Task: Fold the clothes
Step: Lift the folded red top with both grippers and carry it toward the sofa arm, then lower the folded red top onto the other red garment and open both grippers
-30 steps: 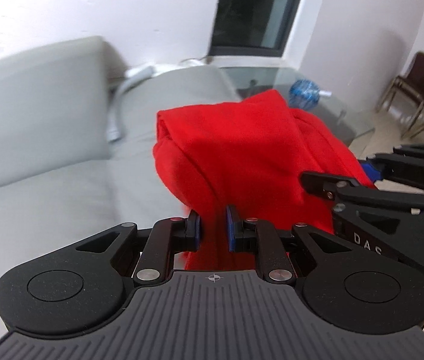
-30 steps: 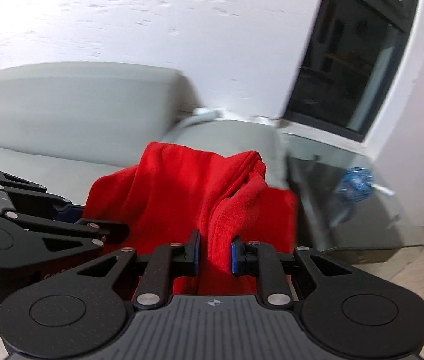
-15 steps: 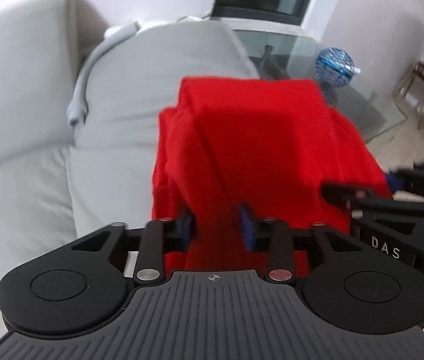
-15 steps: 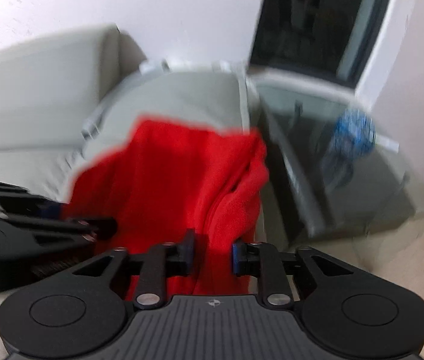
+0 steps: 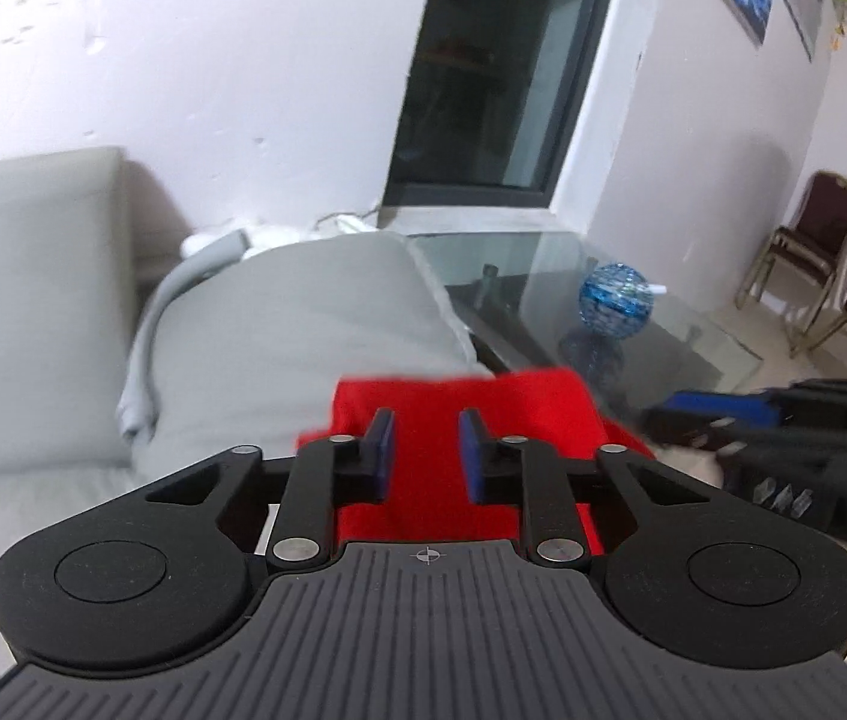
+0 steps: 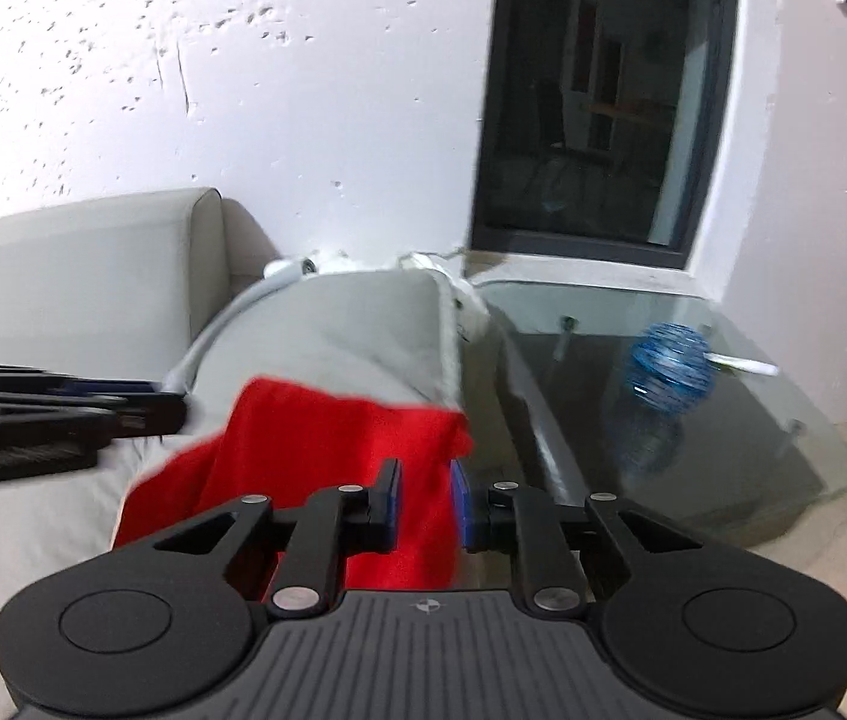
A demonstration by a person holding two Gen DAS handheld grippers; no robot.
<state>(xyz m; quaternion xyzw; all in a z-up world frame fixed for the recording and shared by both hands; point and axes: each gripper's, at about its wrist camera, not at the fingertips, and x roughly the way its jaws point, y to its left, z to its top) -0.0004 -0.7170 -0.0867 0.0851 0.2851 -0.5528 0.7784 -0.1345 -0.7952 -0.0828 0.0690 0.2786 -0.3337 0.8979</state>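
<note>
Facing: grey sofa (image 5: 21,300), white wall behind, dark window (image 5: 495,78) above the far end.
Sofa end: padded grey cushion (image 5: 303,324); the glass table starts right at its edge.
Left gripper (image 5: 426,444): angled down over the near-left part of the cloth. Jaws closing, gap narrow; red fabric shows in the gap, but the blue pads (image 5: 384,450) don't visibly pinch it.
Task item: red garment (image 5: 531,402) lies as a flattened bundle on the sofa at the foot of that cushion, far edge against it, right corner near the table side.
Right gripper (image 6: 425,501): alongside the left one, over the garment's right part. Jaws closing, gap narrow; cloth visible between the pads, no clear clamp on it.
Spacing: grippers side by side, apart, both pointing the same way.
Glass table (image 5: 543,264): right of the sofa, blue wire ball (image 5: 615,300) on top.
Far right: dark red chairs (image 5: 813,276) against the wall.
</note>
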